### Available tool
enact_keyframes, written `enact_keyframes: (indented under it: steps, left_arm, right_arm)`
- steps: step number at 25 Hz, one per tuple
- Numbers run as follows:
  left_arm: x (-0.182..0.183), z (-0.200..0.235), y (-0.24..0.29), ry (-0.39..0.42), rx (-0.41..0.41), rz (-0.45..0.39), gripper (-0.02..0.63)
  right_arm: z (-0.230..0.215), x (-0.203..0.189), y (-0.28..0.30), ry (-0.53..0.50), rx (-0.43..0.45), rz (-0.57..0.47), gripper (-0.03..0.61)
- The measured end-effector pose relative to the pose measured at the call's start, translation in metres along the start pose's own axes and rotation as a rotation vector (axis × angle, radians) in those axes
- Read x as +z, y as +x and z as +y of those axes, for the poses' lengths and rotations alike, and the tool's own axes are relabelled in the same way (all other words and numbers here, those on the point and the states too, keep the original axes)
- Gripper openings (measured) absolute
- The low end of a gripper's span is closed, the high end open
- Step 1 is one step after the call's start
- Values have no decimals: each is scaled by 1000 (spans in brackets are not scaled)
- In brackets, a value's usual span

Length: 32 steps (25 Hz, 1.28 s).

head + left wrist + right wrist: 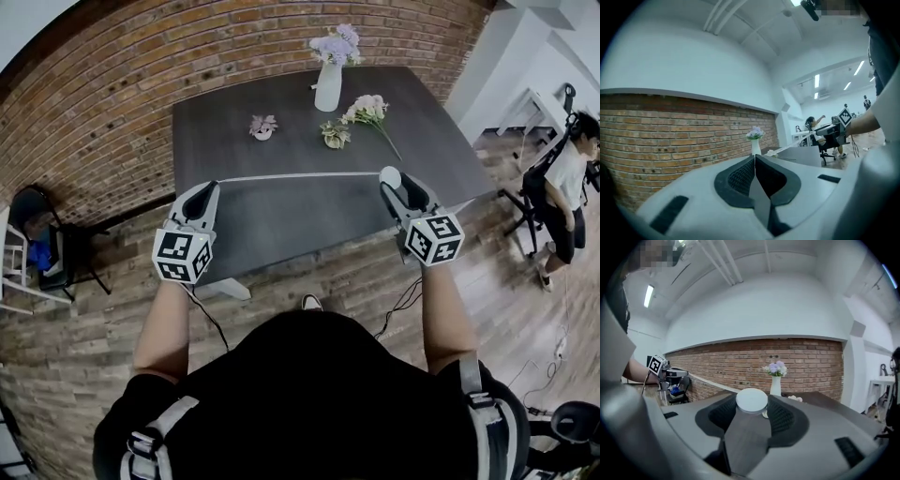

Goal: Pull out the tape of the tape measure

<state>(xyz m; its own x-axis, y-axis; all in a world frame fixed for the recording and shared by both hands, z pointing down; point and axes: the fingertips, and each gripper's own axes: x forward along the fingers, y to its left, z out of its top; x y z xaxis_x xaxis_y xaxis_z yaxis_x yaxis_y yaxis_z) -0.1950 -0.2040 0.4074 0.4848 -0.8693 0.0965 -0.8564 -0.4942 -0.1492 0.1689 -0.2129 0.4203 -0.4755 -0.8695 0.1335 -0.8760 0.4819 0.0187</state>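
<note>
In the head view both grippers hover level above the near part of a dark table [281, 225]. My right gripper [391, 178] is shut on a round white tape measure case [390, 175], which also fills the gap between its jaws in the right gripper view [752, 401]. A thin white tape [300, 175] runs straight from the case to my left gripper [214, 186]. That gripper's jaws are pressed together [754, 156], shut on the tape's end. The tape [792, 143] leads off toward the right gripper [832, 132], and from the other side the tape [708, 381] slants toward the left gripper [663, 370].
A white vase of purple flowers [329, 80] stands at the table's far edge, with a small potted flower [263, 126] and loose blooms [367, 112] before it. A brick wall [112, 84] runs behind. A black chair [42, 239] is at the left, a seated person [570, 178] at the right.
</note>
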Motion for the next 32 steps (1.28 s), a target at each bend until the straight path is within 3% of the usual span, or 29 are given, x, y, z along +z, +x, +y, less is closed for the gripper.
enact_keyframes:
  steps: [4, 16, 32]
  left_arm:
    - [-4, -1, 0, -8, 6, 12, 14]
    - [-13, -26, 12, -16, -50, 35, 14]
    - [-42, -24, 34, -60, -34, 100, 14]
  right_arm:
    - [-10, -3, -5, 11, -23, 11, 206]
    - [24, -15, 7, -20, 60, 46, 206]
    - [12, -46, 29, 17, 71, 114, 206]
